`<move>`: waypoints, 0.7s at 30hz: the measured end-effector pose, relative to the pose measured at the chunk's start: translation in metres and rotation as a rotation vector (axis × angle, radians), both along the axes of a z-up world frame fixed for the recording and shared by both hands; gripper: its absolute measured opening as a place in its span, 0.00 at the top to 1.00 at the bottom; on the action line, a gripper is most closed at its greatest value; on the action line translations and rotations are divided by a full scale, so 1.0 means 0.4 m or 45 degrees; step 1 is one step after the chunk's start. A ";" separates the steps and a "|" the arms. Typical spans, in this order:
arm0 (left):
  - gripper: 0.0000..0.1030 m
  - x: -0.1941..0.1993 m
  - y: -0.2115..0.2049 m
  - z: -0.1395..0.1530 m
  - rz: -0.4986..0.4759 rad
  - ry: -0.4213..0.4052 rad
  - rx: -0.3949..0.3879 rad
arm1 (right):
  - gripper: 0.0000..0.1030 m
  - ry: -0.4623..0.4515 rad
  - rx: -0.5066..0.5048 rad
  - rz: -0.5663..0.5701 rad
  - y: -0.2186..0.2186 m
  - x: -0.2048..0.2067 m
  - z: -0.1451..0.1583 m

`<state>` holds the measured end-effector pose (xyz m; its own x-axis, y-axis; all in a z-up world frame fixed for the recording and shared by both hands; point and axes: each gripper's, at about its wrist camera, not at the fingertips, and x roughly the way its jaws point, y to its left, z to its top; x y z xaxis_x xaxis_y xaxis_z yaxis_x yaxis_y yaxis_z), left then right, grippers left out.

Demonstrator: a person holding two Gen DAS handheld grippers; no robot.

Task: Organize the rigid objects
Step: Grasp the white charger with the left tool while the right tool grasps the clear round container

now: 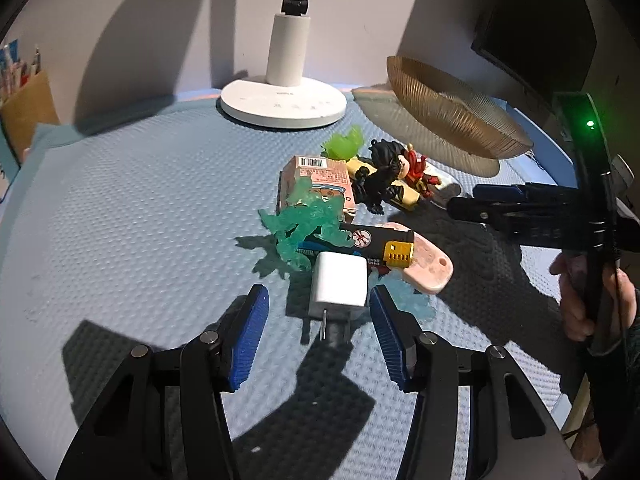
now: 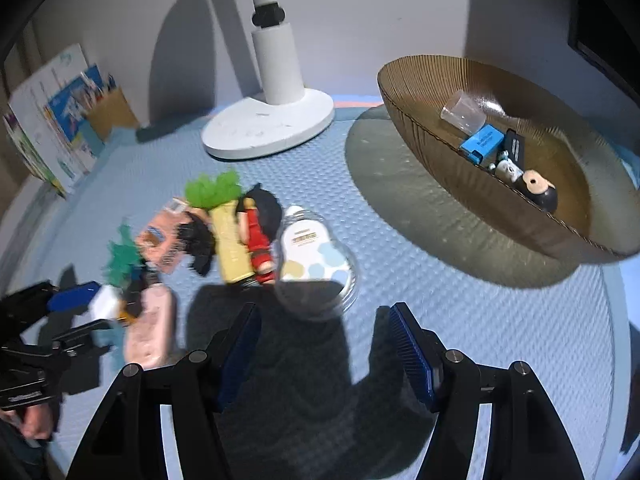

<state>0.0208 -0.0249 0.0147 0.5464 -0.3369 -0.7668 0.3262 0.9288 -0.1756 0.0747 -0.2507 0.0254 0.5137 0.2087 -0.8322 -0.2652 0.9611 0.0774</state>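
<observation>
Pile of small objects sits mid-frame on the blue mat [image 1: 120,208]. Left gripper [image 1: 318,316] straddles the white charger [image 1: 339,280], jaws apart, pads not yet touching it. Right of that, right gripper [image 2: 320,344] hangs open and empty just below the clear-packed item [image 2: 316,256]. Bowl [image 2: 440,92], upper right, already holds several pieces. Judged step: pick-up; next calls for closing squarely on the charger's sides.

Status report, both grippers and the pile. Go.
Left gripper open around white charger, not clamped. Right gripper open, empty. Pile crowds charger; bowl part filled.
</observation>
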 end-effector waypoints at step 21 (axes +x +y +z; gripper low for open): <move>0.75 -0.096 0.041 0.008 0.054 -0.006 -0.072 | 0.53 -0.018 0.021 -0.007 -0.017 -0.111 0.004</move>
